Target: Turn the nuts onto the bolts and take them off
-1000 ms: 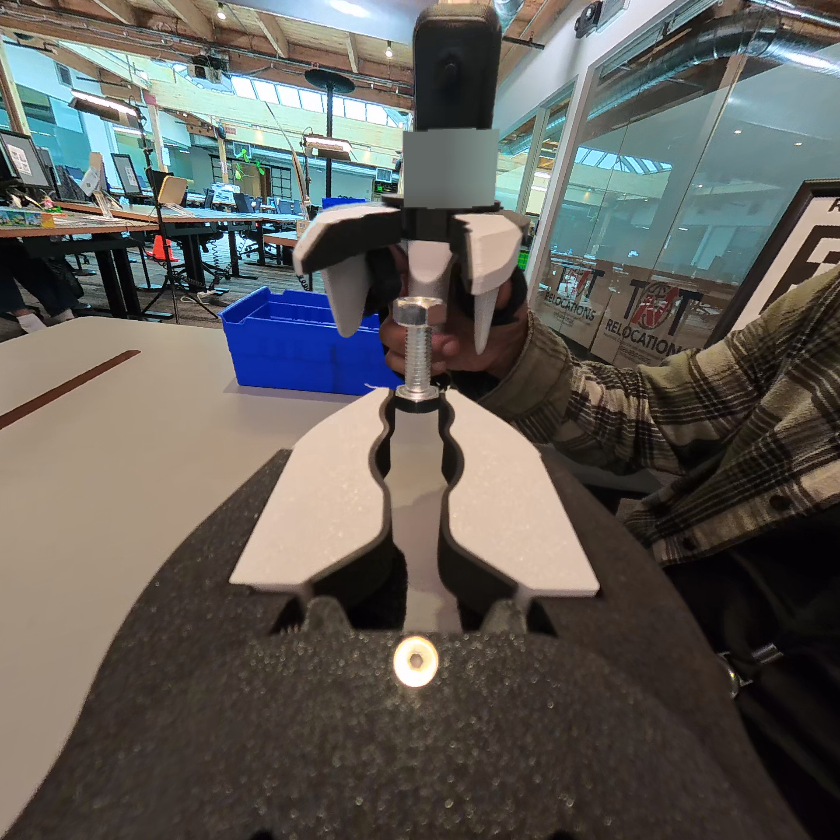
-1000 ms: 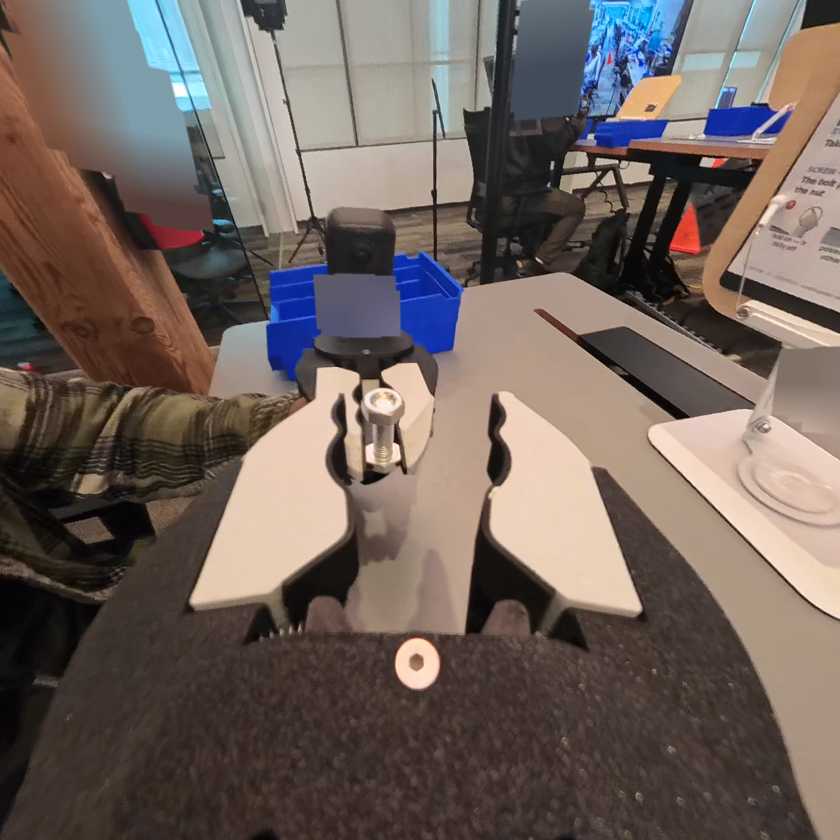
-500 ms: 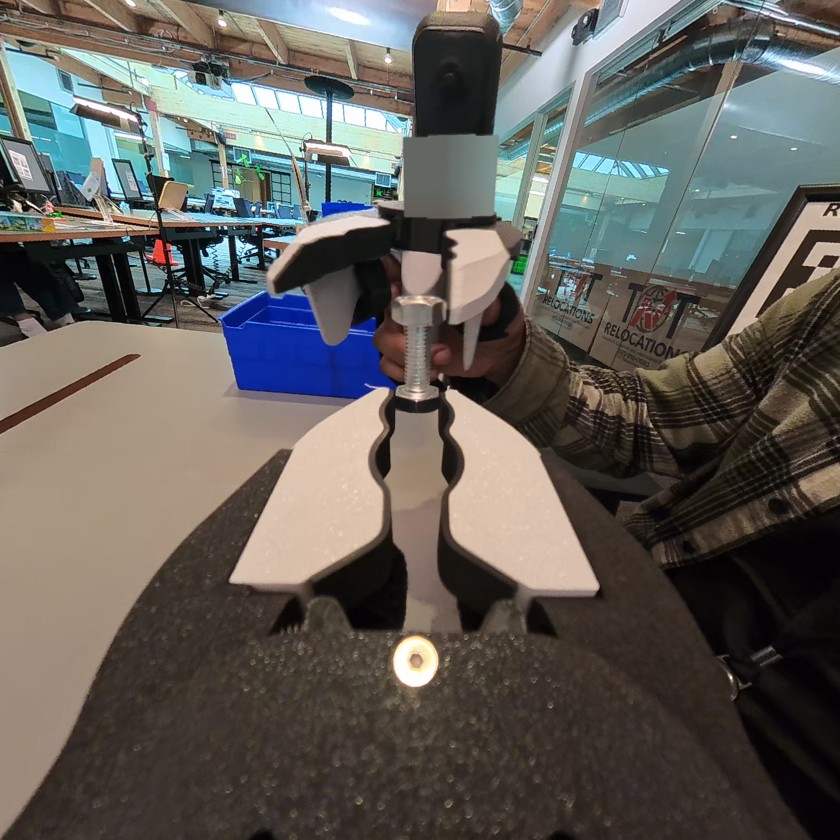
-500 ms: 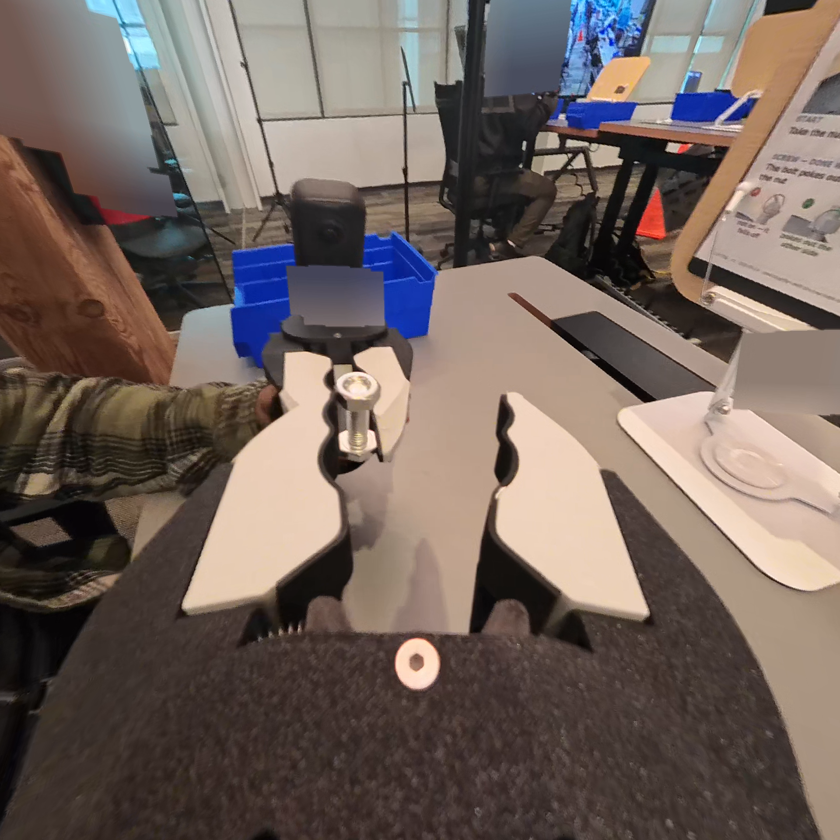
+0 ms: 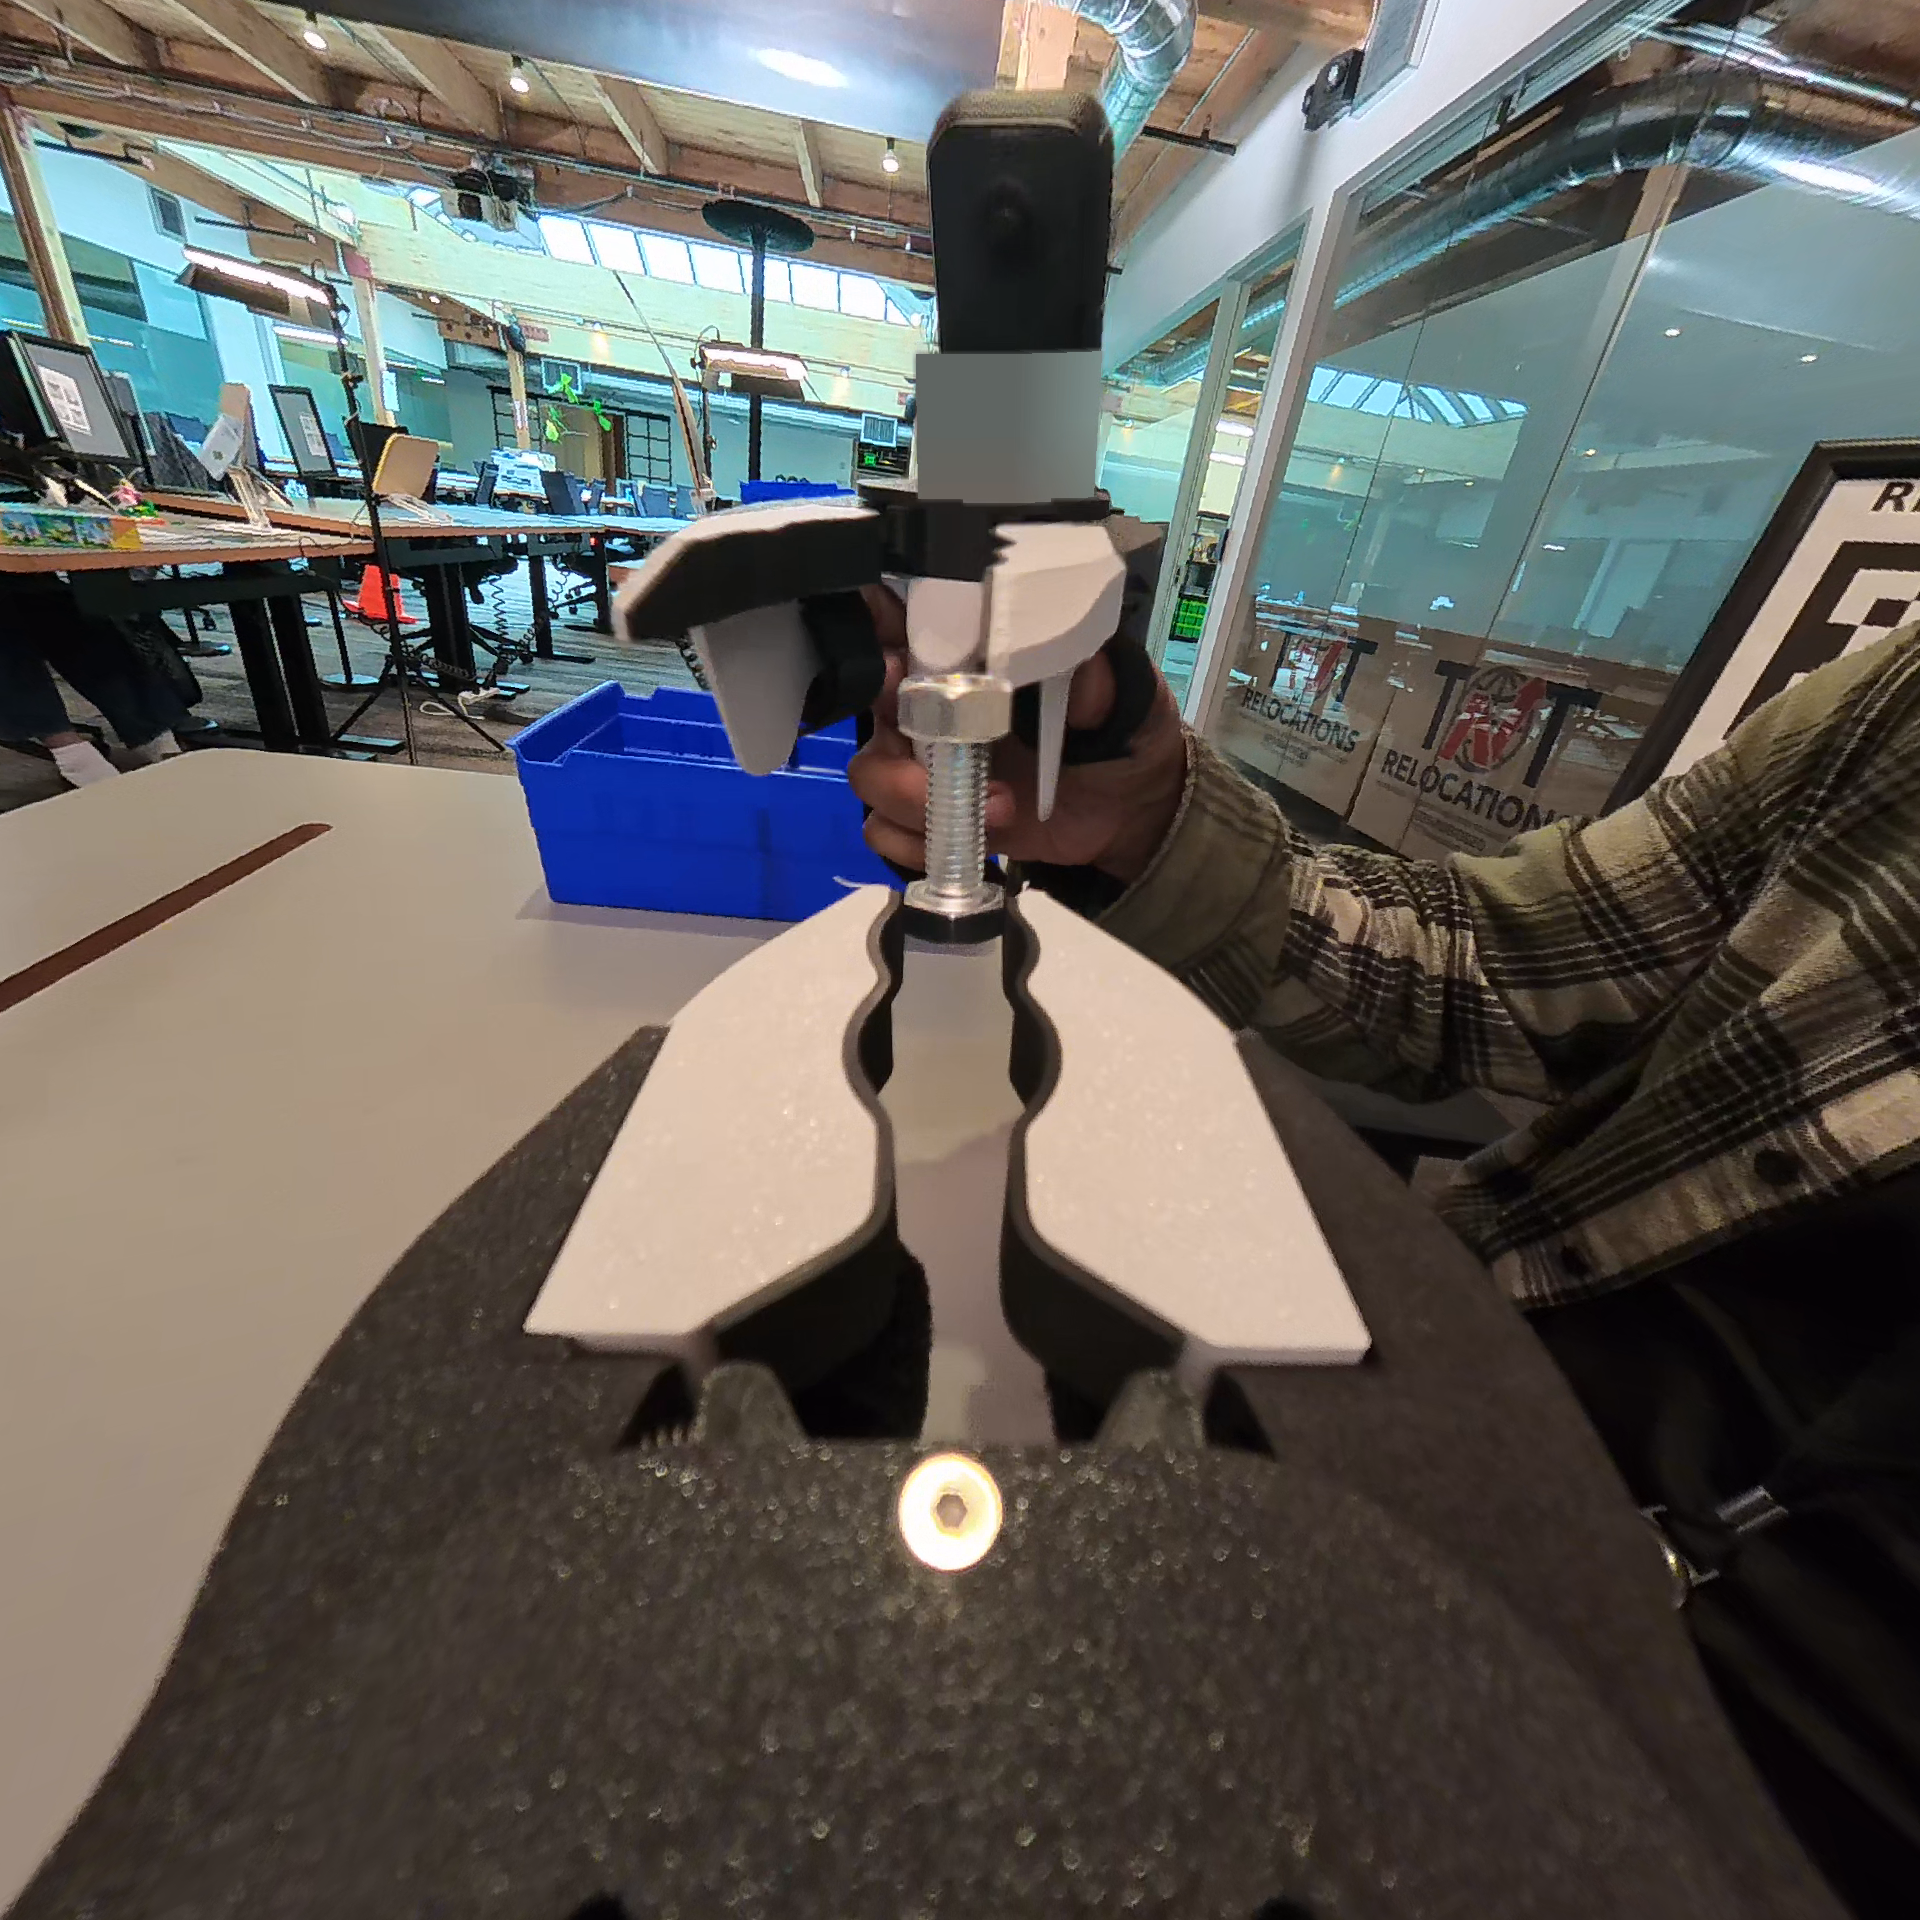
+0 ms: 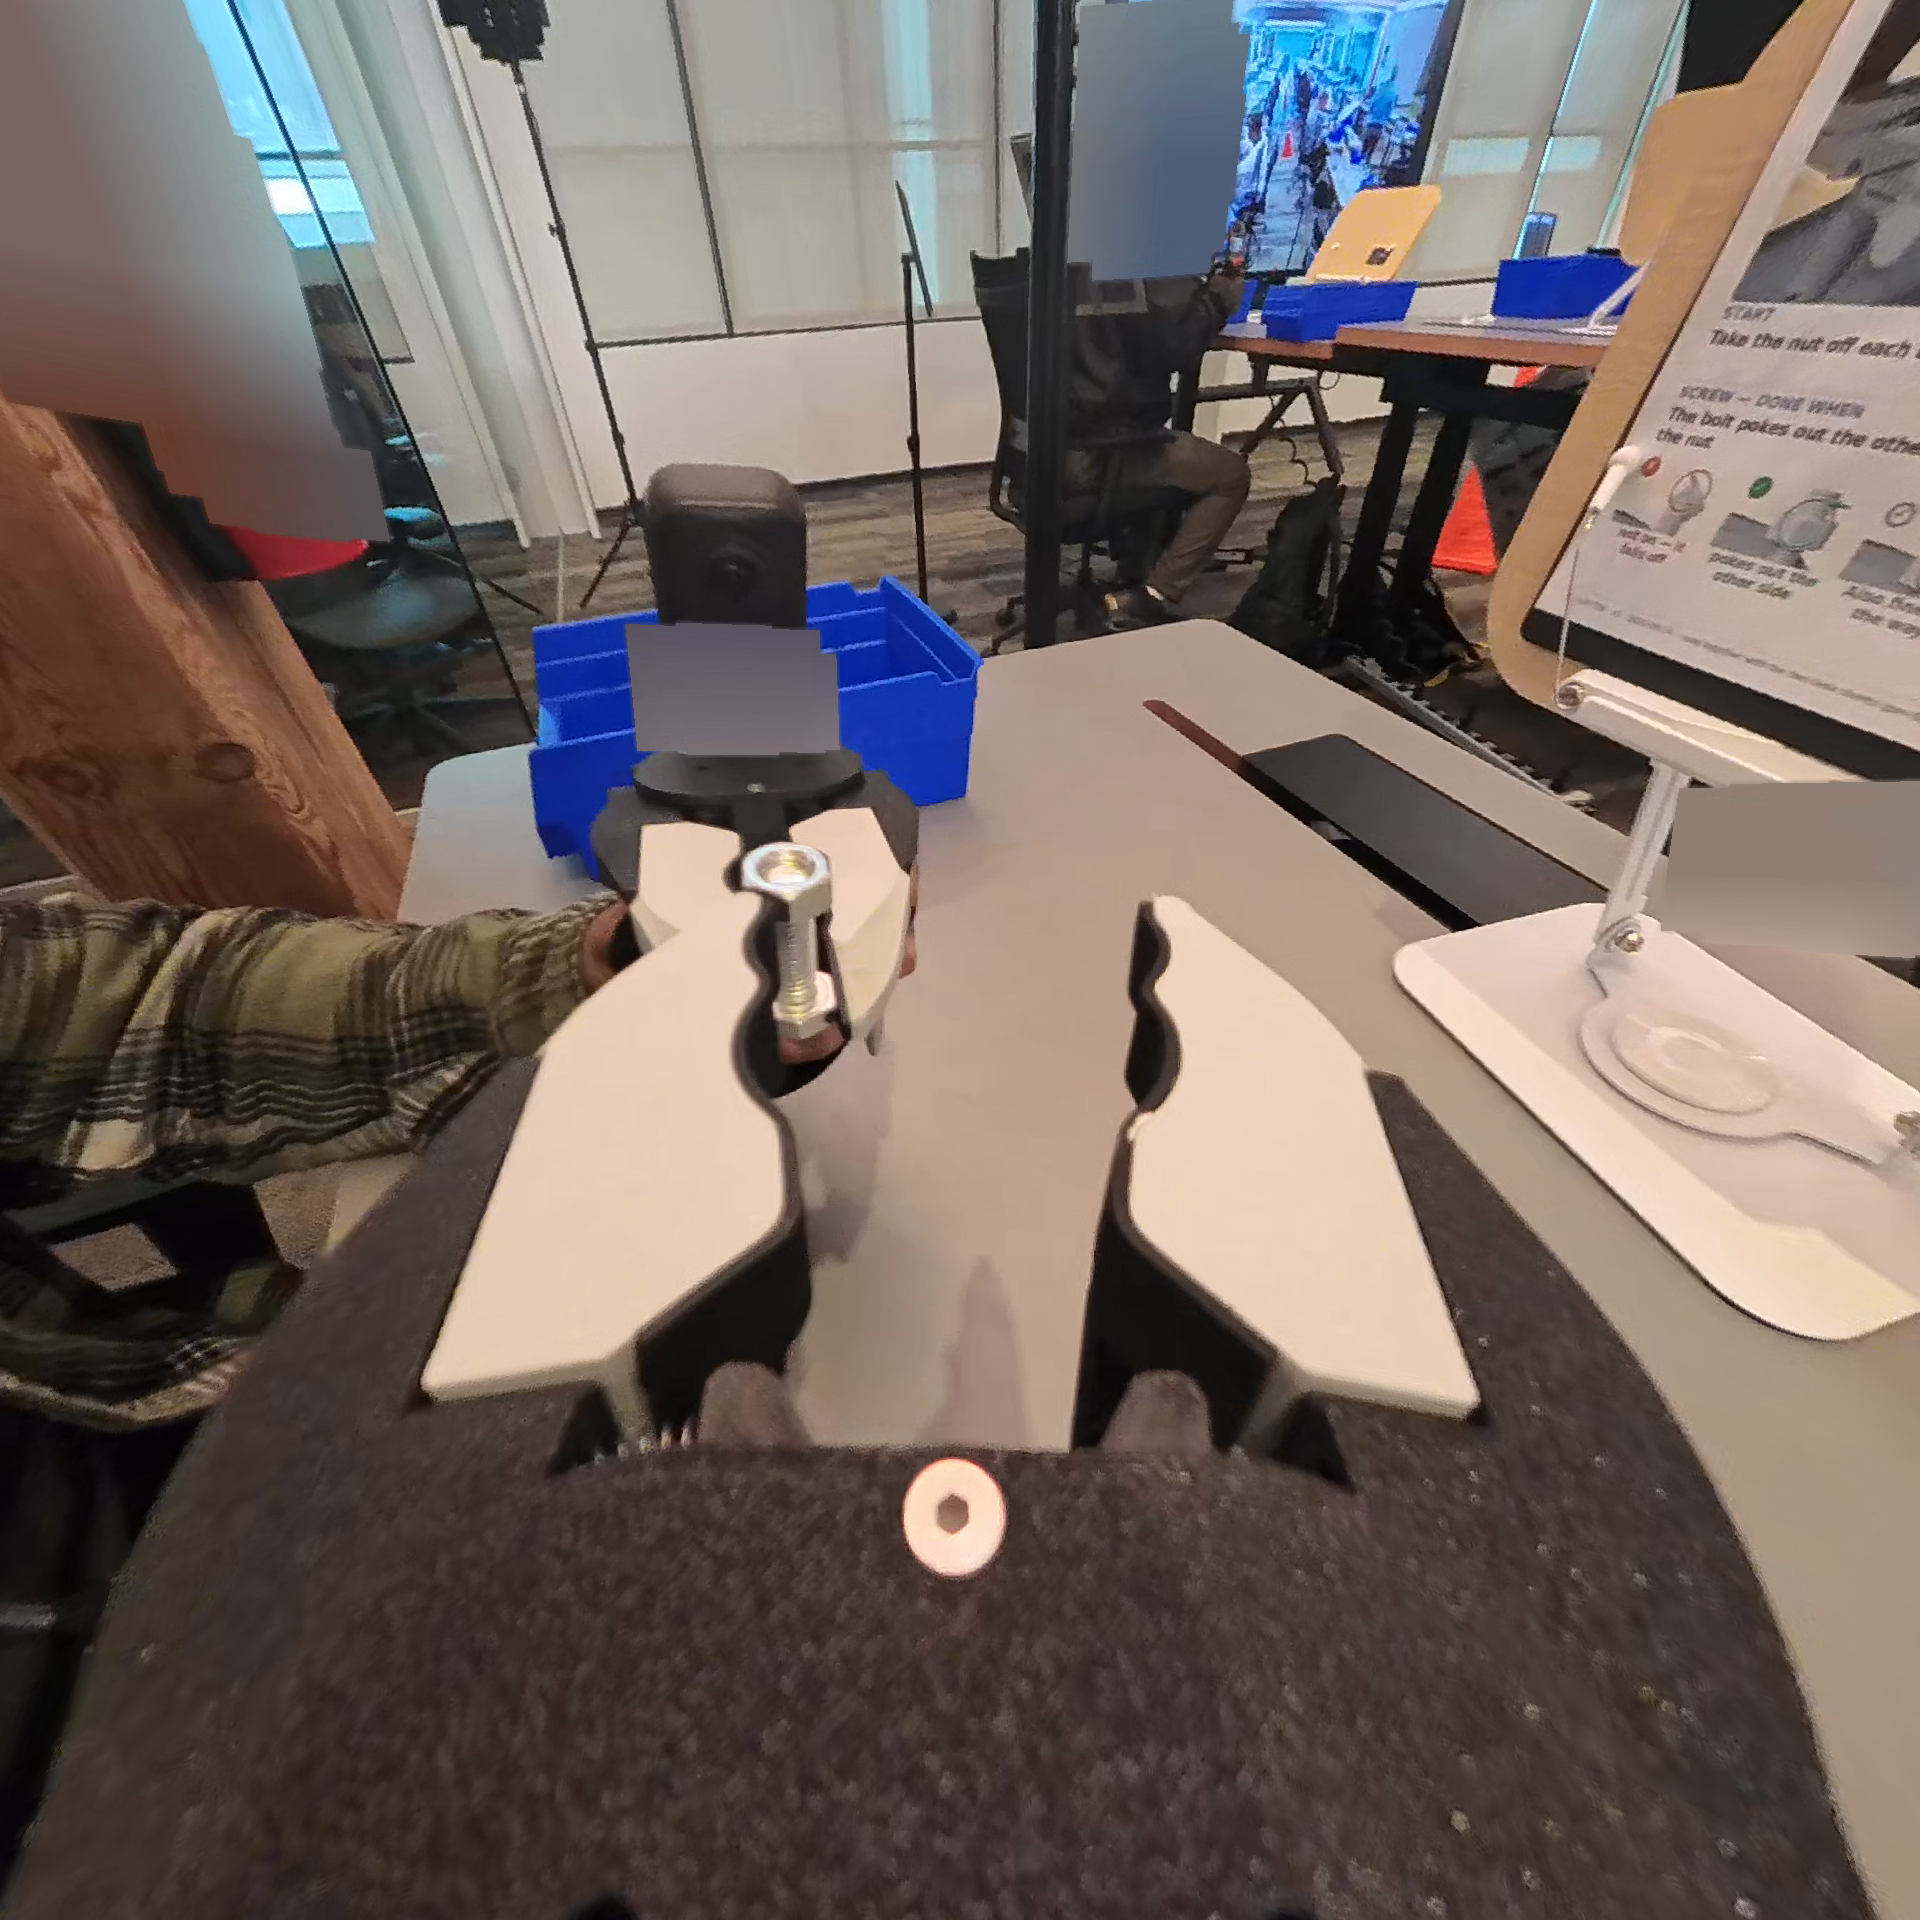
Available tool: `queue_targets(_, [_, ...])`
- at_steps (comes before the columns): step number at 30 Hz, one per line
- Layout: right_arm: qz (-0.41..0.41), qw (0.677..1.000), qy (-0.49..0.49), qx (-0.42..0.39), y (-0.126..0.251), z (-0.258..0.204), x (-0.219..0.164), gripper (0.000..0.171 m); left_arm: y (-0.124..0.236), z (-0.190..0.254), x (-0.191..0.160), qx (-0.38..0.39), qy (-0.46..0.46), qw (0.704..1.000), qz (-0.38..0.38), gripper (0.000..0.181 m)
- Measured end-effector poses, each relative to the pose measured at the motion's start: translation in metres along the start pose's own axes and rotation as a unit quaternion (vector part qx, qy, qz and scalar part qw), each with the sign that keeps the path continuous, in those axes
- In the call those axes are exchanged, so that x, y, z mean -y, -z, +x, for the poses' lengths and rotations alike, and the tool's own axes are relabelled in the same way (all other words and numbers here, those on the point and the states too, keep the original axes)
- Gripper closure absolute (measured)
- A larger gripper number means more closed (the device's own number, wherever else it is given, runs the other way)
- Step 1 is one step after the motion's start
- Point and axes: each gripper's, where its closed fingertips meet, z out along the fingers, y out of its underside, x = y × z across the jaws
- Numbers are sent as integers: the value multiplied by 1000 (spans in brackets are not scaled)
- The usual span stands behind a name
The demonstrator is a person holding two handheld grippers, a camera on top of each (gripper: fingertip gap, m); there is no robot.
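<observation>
A silver bolt (image 5: pixel 954 810) stands upright above the table. My left gripper (image 5: pixel 948 920) is shut on the hex part at its lower end. A hex nut (image 5: pixel 951 710) sits at the bolt's top end. My right gripper (image 5: pixel 904 717) hangs over it from behind, open, with one finger on each side of the nut and not closed on it. In the right wrist view my right gripper (image 6: pixel 951 935) is open and empty. There the nut (image 6: pixel 787 871) is just past its left fingertip (image 6: pixel 727 966), and my left gripper (image 6: pixel 805 1029) holds the bolt (image 6: pixel 795 951).
A blue bin (image 5: pixel 665 800) stands on the grey table (image 5: pixel 260 1039) behind the grippers; it also shows in the right wrist view (image 6: pixel 914 696). An instruction sheet on a white stand (image 6: pixel 1558 1143) and a black mat (image 6: pixel 1392 821) are at the right. A plaid sleeve (image 5: pixel 1507 987) reaches in from the right. The left gripper's tips are roughly 5 cm from the right gripper's.
My right gripper has tilted and shifted a little around the nut and stays open. My left gripper keeps its hold on the bolt.
</observation>
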Motion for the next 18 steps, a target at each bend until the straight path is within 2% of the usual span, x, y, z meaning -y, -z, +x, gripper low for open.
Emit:
queue_targets(4, [-9,1000,6,16,-10,-13,-1,104,-1,0,-1,-1,1,1000,-2,164])
queue_targets(8, [-26,1000,12,-6,-10,-4,-6,101,-1,0,-1,2,-2,1000,-3,164])
queue_targets(18, [-20,1000,16,2,-10,-7,-2,103,-1,1,0,0,-3,1000,-1,164])
